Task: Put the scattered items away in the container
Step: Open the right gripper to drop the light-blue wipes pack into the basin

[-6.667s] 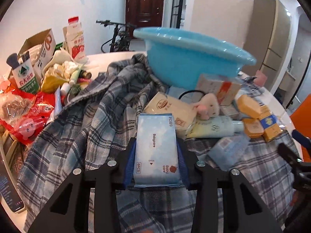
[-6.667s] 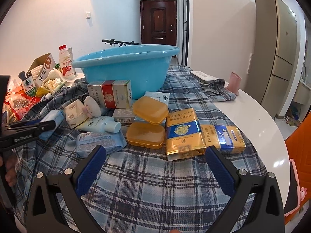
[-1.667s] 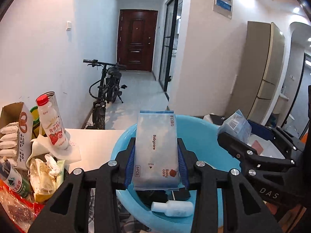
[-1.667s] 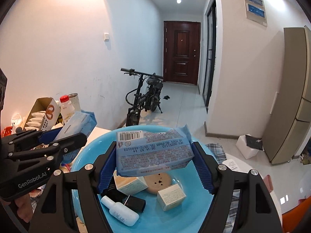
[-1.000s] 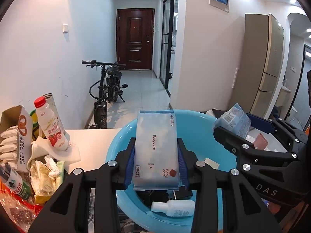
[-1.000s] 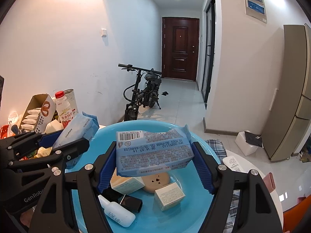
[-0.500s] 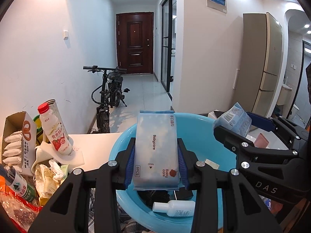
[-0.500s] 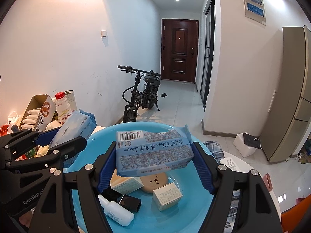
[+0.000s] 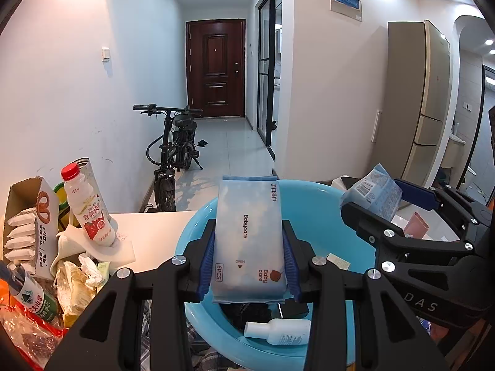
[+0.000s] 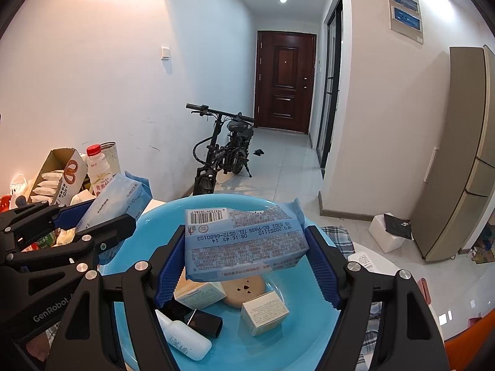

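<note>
Left-wrist view has the left gripper [image 9: 249, 259] clamped by its blue pads on a pale blue Babycare wipes pack [image 9: 249, 241], held lengthwise along the fingers and raised above the blue basin [image 9: 312, 204], over the basin's near-left part. Beyond it, toward the basin's right rim, the right gripper [image 9: 380, 204] comes in from the side, pinching a darker blue printed wipes pack [image 9: 371, 191] above the basin. Down inside the basin, a small white bottle [image 9: 278, 330] lies on its side next to some dark items that cannot be made out. Left of the basin, on the white table [image 9: 154, 232], a red-capped milk bottle [image 9: 88, 207] leans on white paper, with an open cardboard box of white sachets [image 9: 31, 228] further left and crumpled wrappers in front of it. Right-wrist view shows the right gripper [image 10: 246, 256] with its ridged blue fingers [image 10: 321, 266] closed on the printed wipes pack [image 10: 244, 241], barcode side up, held crosswise over the middle of the basin [image 10: 315, 324]. Under the pack, on the basin floor, lie a white bottle [image 10: 182, 337], a black rectangular case [image 10: 204, 323], a small cream box [image 10: 264, 312], a larger pale box [image 10: 198, 293] and a round tan piece with small heart-shaped holes [image 10: 244, 287]. At the basin's left rim the left gripper [image 10: 114, 204] holds the Babycare pack [image 10: 114, 201] tilted upward. Behind the basin, a black bicycle [image 10: 222, 151] stands in the hallway.
</note>
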`<state>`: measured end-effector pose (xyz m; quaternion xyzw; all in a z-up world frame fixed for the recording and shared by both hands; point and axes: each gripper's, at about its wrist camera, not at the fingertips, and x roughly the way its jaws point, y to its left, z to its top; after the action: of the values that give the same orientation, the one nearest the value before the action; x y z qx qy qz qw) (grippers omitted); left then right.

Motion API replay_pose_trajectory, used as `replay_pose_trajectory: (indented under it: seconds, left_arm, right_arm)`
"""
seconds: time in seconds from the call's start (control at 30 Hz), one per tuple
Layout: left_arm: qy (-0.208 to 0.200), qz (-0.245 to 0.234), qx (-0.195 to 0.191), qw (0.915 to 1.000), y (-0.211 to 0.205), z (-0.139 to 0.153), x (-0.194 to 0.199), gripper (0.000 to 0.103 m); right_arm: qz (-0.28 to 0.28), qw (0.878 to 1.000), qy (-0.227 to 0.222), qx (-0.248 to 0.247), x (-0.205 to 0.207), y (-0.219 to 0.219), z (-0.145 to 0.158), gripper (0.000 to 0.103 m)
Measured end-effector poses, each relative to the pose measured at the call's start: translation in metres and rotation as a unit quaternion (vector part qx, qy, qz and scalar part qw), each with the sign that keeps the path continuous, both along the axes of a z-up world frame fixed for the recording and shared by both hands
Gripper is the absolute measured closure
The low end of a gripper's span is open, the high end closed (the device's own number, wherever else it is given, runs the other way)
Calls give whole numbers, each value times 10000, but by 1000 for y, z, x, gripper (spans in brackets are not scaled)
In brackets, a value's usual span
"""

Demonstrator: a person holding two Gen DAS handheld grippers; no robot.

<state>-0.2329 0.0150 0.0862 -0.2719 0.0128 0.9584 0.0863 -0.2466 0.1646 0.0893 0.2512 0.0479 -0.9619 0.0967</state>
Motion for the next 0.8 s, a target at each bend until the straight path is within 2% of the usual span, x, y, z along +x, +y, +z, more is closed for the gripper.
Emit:
replay_pose_trajectory:
  seconds: [0.1, 0.2, 0.23, 0.27, 0.8]
  left_arm:
    - [6, 11, -13, 10000, 0, 0, 0, 66]
    - [-3, 29, -19, 10000, 0, 0, -1, 66]
    - [-4, 28, -13, 10000, 0, 0, -1, 66]
    - [-9, 17, 0, 10000, 0, 1, 0, 66]
    - [7, -63, 16, 10000, 3, 2, 3, 66]
  right_arm:
    - [-17, 10000, -10, -7, 0, 0, 0, 26]
    - [-218, 9997, 48, 84, 0, 3, 3, 11]
    - [-307, 9994, 80, 157, 0, 3, 4, 3]
    - [-387, 9989, 106, 224, 1, 5, 5, 0]
    - [-438, 9984, 318, 141, 16, 10, 23, 0]
